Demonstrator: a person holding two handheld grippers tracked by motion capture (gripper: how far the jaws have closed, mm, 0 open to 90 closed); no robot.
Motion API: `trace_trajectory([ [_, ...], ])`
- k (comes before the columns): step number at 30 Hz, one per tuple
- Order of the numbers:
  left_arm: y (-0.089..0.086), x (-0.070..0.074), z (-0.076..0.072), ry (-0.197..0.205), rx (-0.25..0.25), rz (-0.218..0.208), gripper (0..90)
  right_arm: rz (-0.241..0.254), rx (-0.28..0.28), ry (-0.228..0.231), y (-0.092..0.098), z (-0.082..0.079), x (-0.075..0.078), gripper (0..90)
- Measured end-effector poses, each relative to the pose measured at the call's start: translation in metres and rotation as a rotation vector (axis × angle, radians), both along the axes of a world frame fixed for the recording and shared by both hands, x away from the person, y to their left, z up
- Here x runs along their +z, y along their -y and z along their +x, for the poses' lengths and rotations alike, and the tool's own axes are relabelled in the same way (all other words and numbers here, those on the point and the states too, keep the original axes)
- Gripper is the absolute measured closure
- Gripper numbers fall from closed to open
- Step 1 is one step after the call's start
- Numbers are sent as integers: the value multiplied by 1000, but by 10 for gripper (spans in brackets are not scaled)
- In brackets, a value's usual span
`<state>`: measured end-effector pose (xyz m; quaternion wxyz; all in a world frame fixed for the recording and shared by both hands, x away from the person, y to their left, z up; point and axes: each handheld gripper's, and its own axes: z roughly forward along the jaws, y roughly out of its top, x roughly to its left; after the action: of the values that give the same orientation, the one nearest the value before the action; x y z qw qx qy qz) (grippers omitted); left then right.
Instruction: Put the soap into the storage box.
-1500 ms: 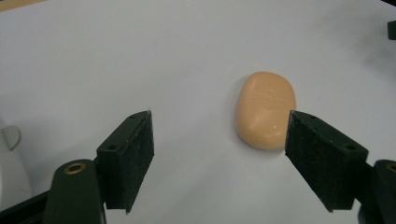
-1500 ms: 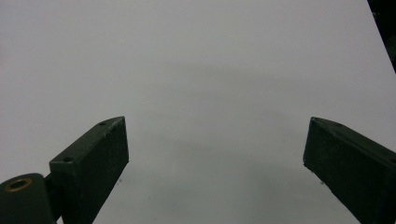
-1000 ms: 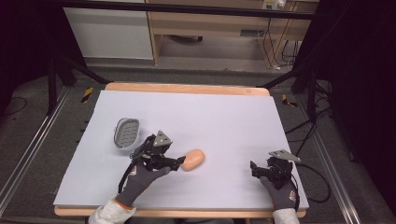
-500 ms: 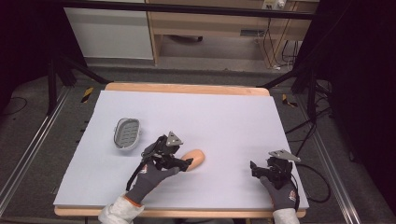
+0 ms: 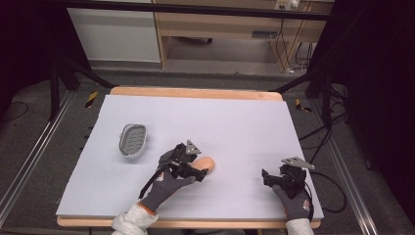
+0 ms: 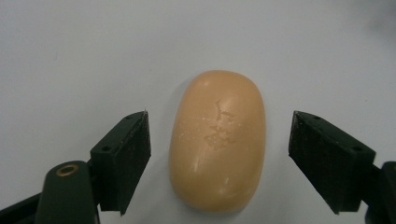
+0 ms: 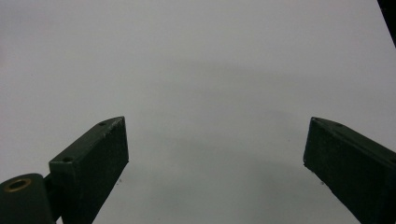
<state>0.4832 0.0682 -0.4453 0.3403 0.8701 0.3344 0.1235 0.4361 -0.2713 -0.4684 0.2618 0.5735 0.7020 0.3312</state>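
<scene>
Right now the orange soap bar (image 6: 218,140) lies flat on the white table sheet (image 5: 235,122), near the front edge, right of the grey soap dish (image 5: 133,139). Left gripper (image 6: 219,156) straddles it; its jaws have just been opening and stand wide, with a gap on both sides of the bar, gripping nothing. To grab well: keep centred, go down, close across the narrow width. Right gripper (image 7: 215,163) is open, empty, well off to the right.
</scene>
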Motion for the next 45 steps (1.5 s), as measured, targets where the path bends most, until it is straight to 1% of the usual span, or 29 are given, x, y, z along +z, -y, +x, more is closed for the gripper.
trace_trajectory([
  [6,6,-6,1,-11,-10,26,200,1,-1,-4,0,0,0,69],
  [8,8,-9,3,-16,-13,44,202,5,-3,-9,-1,0,0,69],
  [11,10,-12,4,-21,-13,50,205,5,-1,-8,-1,1,0,69],
  [13,11,-14,5,-21,-14,68,209,1,3,-9,-1,1,0,68],
  [16,11,-18,8,-36,-14,85,224,3,2,-11,-1,1,-1,68],
  [18,12,-20,8,-35,-10,85,227,3,2,-12,-2,1,-1,68],
  [20,13,-23,10,-41,-11,95,231,2,2,-12,-2,1,-1,68],
  [23,13,-24,11,-49,-15,98,238,4,3,-12,-2,1,-1,68],
  [24,13,-25,11,-46,-13,95,240,5,3,-13,-2,1,-1,68],
  [25,13,-24,11,-48,-17,100,247,4,3,-14,-2,1,-1,68],
  [30,14,-24,11,-43,-17,95,300,2,5,-15,-2,1,-1,68],
  [37,14,-23,11,-45,-19,101,310,5,4,-22,-3,2,-1,68],
  [41,13,-22,11,-46,-12,94,310,3,6,-21,-2,2,-1,68],
  [42,12,-20,10,-42,-9,80,311,1,7,-17,-2,2,-1,67],
  [45,9,-16,9,-37,-10,67,311,7,3,-21,-2,1,-1,68],
])
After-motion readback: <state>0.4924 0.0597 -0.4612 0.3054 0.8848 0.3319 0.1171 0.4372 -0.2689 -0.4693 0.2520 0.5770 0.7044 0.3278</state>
